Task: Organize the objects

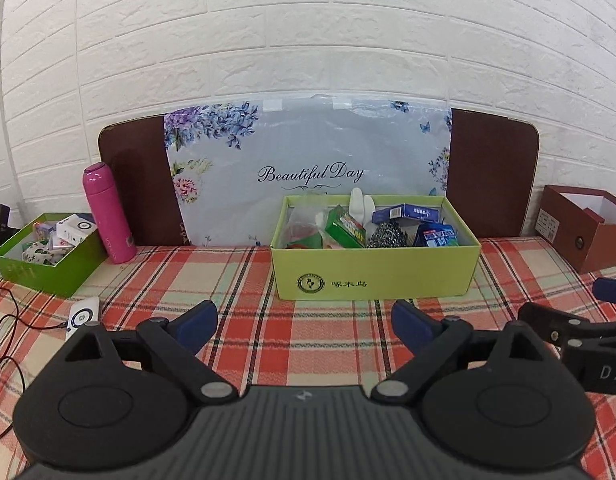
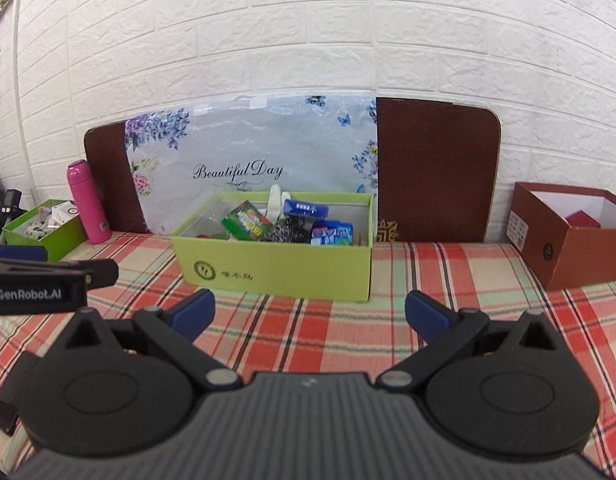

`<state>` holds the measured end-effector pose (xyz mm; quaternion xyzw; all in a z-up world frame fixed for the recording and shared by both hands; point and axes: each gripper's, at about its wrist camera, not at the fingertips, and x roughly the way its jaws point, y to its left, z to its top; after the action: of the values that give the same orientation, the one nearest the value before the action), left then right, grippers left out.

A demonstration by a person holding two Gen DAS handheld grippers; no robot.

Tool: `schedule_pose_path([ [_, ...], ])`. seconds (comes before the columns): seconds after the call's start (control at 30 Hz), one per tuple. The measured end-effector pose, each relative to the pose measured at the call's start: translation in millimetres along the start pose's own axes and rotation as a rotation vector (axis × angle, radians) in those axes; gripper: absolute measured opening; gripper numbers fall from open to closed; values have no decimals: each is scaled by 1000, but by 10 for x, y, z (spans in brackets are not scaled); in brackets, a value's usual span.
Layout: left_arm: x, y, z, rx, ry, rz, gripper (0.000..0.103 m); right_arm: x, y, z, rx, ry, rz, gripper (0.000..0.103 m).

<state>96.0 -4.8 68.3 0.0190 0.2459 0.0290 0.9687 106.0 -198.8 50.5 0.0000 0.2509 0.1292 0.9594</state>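
Both grippers spread wide and empty, left gripper point(image 1: 303, 320) and right gripper point(image 2: 310, 314) side by side over the plaid counter point(image 1: 308, 340), yellow-green box point(image 1: 374, 276) of packets just ahead, pink bottle point(image 1: 107, 216) left, red box point(image 2: 568, 240) right.

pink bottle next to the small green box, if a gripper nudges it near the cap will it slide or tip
The pink bottle is tall, narrow and upright on a soft plaid cloth, so a high push probably tips it rather than slides it. Once down, its round body would likely roll. Its glossy surface may be slippery for the pads.
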Motion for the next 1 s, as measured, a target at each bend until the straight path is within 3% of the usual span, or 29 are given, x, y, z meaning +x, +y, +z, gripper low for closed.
schedule_pose_path([
  [0.4,-101,-4,-264,-8,57,-3,97,-151,115,-358,-20,50,-21,103],
  [1.0,-64,17,-249,-18,54,-27,97,-10,183,-357,-29,83,-13,103],
])
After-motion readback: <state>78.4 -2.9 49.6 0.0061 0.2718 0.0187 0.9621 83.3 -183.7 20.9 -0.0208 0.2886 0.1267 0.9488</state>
